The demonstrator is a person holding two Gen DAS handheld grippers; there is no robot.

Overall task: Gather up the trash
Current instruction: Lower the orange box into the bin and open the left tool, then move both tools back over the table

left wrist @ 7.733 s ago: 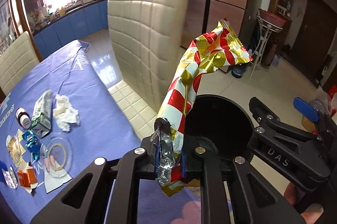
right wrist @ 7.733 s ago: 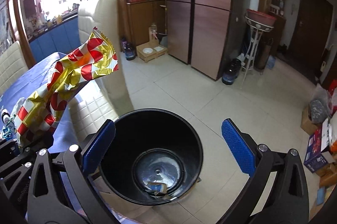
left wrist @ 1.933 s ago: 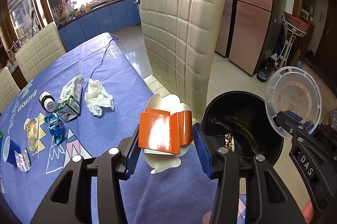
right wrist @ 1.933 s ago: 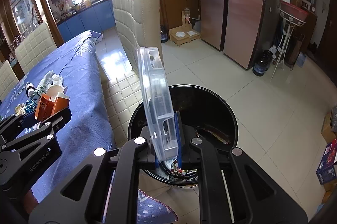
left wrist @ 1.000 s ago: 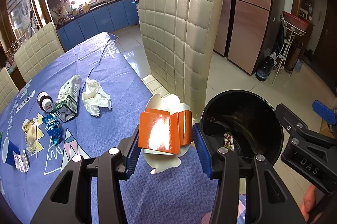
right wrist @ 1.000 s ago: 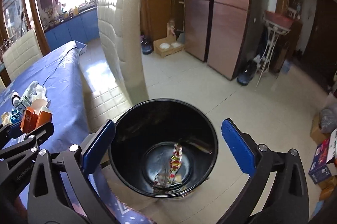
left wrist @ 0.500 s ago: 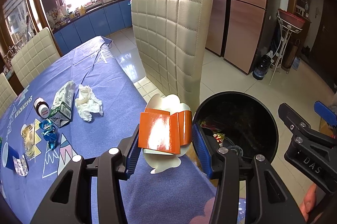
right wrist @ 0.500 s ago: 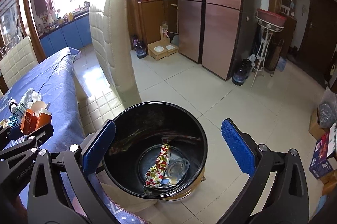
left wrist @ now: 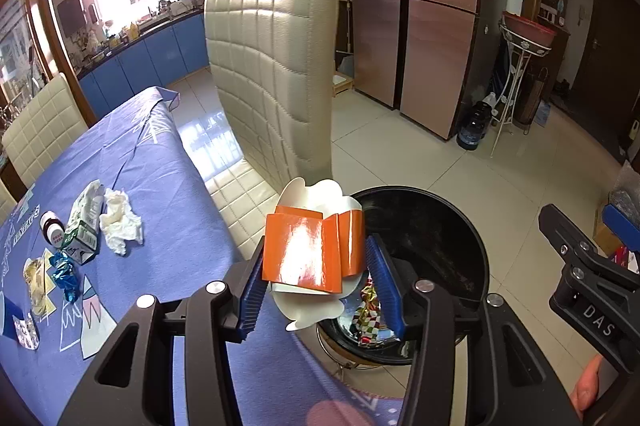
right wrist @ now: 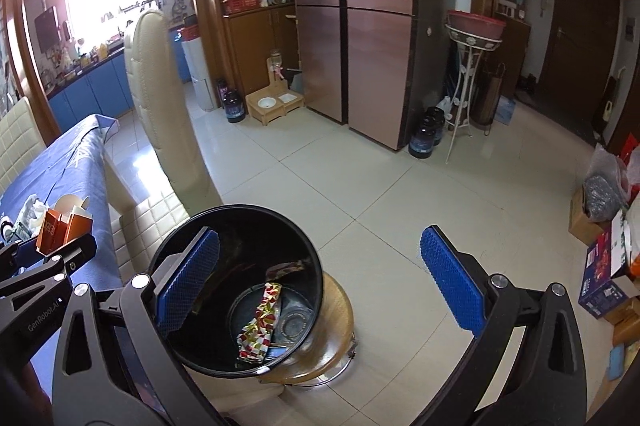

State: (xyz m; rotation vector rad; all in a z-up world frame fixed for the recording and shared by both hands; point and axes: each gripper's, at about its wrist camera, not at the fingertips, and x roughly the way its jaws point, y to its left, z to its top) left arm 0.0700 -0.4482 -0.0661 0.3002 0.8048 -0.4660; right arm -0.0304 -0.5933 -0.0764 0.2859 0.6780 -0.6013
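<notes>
Grip check: your left gripper (left wrist: 316, 286) is pinching an orange-and-white carton (left wrist: 310, 252) between its blue pads, held at the near edge of the blue tablecloth (left wrist: 160, 185), just left of the black bin (left wrist: 460, 226). Your right gripper (right wrist: 320, 282) stands spread wide with nothing between its pads, above the bin's right side. A red-and-gold wrapper (right wrist: 260, 322) lies in the bin bottom. Tissue (left wrist: 118, 220), a small carton (left wrist: 82, 226) and a blue wrapper (left wrist: 66, 272) remain on the table's far left.
</notes>
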